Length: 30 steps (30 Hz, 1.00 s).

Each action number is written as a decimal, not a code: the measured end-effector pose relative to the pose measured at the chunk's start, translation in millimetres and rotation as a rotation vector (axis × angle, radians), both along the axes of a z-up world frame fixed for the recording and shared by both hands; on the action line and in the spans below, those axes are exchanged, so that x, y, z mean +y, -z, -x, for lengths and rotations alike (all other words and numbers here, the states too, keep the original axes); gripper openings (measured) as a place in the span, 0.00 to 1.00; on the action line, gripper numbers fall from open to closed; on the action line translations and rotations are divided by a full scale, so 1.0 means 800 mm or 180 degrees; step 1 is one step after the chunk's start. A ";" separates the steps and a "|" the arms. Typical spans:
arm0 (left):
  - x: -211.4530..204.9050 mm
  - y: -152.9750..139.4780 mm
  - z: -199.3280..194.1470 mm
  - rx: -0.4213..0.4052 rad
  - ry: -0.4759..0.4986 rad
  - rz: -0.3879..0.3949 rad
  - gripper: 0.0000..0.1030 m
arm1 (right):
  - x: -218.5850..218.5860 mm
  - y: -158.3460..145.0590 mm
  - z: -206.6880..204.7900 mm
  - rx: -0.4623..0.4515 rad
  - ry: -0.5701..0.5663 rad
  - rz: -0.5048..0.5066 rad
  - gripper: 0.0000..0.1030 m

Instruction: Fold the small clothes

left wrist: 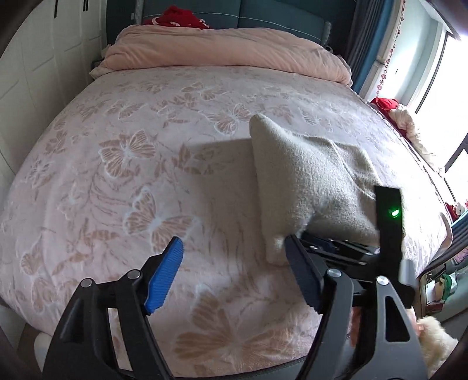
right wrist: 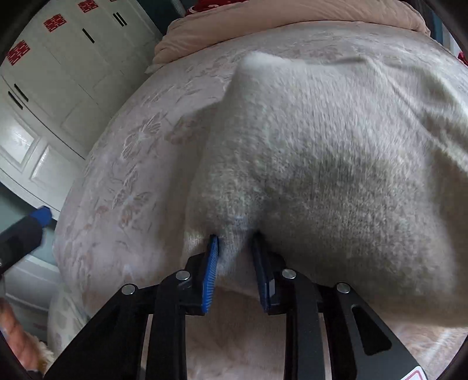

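A small fuzzy cream-grey garment (left wrist: 316, 187) lies partly lifted on the pink butterfly-patterned bed (left wrist: 117, 181). My right gripper (right wrist: 235, 257) is shut on the garment's (right wrist: 336, 163) near edge and holds it up off the bed; it also shows in the left wrist view (left wrist: 345, 248) at the garment's near corner. My left gripper (left wrist: 234, 263) is open and empty, just left of the garment's near corner, above the bedspread. Its blue tip shows at the left edge of the right wrist view (right wrist: 41, 217).
A folded pink duvet (left wrist: 228, 49) lies across the head of the bed, with red cloth (left wrist: 178, 17) behind it. White wardrobe doors (right wrist: 58, 76) stand to the left. A window and red and cream clothes (left wrist: 400, 117) are on the right.
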<state>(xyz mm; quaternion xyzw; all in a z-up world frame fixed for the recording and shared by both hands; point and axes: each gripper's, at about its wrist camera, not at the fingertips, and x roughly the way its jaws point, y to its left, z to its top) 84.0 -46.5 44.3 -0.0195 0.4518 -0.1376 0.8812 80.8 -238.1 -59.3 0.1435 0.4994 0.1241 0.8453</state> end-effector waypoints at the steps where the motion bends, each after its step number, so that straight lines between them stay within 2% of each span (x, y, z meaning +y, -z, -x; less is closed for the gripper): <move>1: -0.001 -0.001 -0.003 -0.0003 -0.0003 0.0002 0.69 | -0.006 -0.018 0.001 -0.0053 0.0020 -0.0068 0.22; 4: -0.008 0.002 -0.009 0.0033 0.0001 0.0050 0.70 | -0.008 -0.028 0.002 -0.0131 -0.0102 -0.0021 0.22; 6: -0.014 0.004 -0.013 0.0084 -0.0021 0.0072 0.70 | 0.010 0.012 -0.002 0.0142 -0.0292 0.0121 0.22; 7: -0.019 0.004 -0.015 0.0113 -0.0023 0.0100 0.70 | 0.017 0.030 0.001 0.0188 -0.0364 0.0198 0.22; 8: -0.024 0.004 -0.017 0.0138 -0.0018 0.0113 0.70 | 0.014 0.026 0.007 0.0048 -0.0362 0.0168 0.22; 9: -0.030 0.001 -0.021 0.0149 0.0021 0.0113 0.70 | 0.004 0.012 0.009 0.0040 -0.0321 0.0058 0.22; 10: -0.034 -0.001 -0.023 0.0132 0.0046 0.0104 0.70 | -0.009 0.001 0.012 0.0023 -0.0260 -0.0033 0.21; 11: -0.039 -0.005 -0.027 0.0098 0.0065 0.0076 0.73 | -0.035 -0.022 0.016 -0.0118 -0.0090 -0.0171 0.21; 13: -0.050 -0.012 -0.035 0.0024 0.0107 0.0071 0.78 | -0.087 -0.060 0.024 -0.0366 0.0227 -0.0245 0.24; 15: -0.067 -0.014 -0.046 0.0001 0.0163 0.0074 0.80 | -0.154 -0.082 0.020 -0.0406 0.0686 -0.0198 0.41; 16: -0.080 -0.011 -0.054 0.0026 0.0210 0.0082 0.81 | -0.185 -0.083 0.015 -0.0398 0.0895 -0.0187 0.54; 17: -0.090 -0.007 -0.060 0.0044 0.0248 0.0101 0.82 | -0.218 -0.080 0.004 -0.0344 0.1084 -0.0159 0.56; 19: -0.117 0.008 -0.073 0.0104 0.0307 0.0101 0.82 | -0.254 -0.062 -0.019 -0.0149 0.1248 -0.0157 0.56; 21: -0.138 0.028 -0.083 0.0177 0.0308 0.0039 0.82 | -0.277 -0.039 -0.044 0.0035 0.1214 -0.0331 0.56; 22: -0.149 0.041 -0.089 0.0226 0.0308 0.0006 0.82 | -0.280 -0.030 -0.053 0.0094 0.1180 -0.0322 0.44; 23: -0.155 0.051 -0.093 0.0266 0.0302 -0.0024 0.81 | -0.275 -0.026 -0.065 0.0114 0.1067 -0.0235 0.09; 24: -0.161 0.060 -0.097 0.0326 0.0277 -0.0074 0.81 | -0.269 -0.034 -0.071 0.0081 0.0971 -0.0147 0.09; 25: -0.166 0.069 -0.101 0.0400 0.0272 -0.0090 0.81 | -0.266 -0.055 -0.070 -0.0107 0.0937 -0.0103 0.09; 27: -0.168 0.074 -0.102 0.0395 0.0256 -0.0108 0.81 | -0.254 -0.094 -0.062 -0.0450 0.0899 -0.0001 0.08; 28: -0.170 0.076 -0.102 0.0369 0.0265 -0.0141 0.81 | -0.253 -0.101 -0.057 -0.0545 0.0915 0.0044 0.08; 29: -0.172 0.079 -0.104 0.0366 0.0287 -0.0163 0.81 | -0.258 -0.097 -0.058 -0.0558 0.0933 0.0071 0.08; 30: -0.172 0.082 -0.105 0.0375 0.0294 -0.0179 0.82 | -0.264 -0.076 -0.066 -0.0395 0.0960 0.0151 0.08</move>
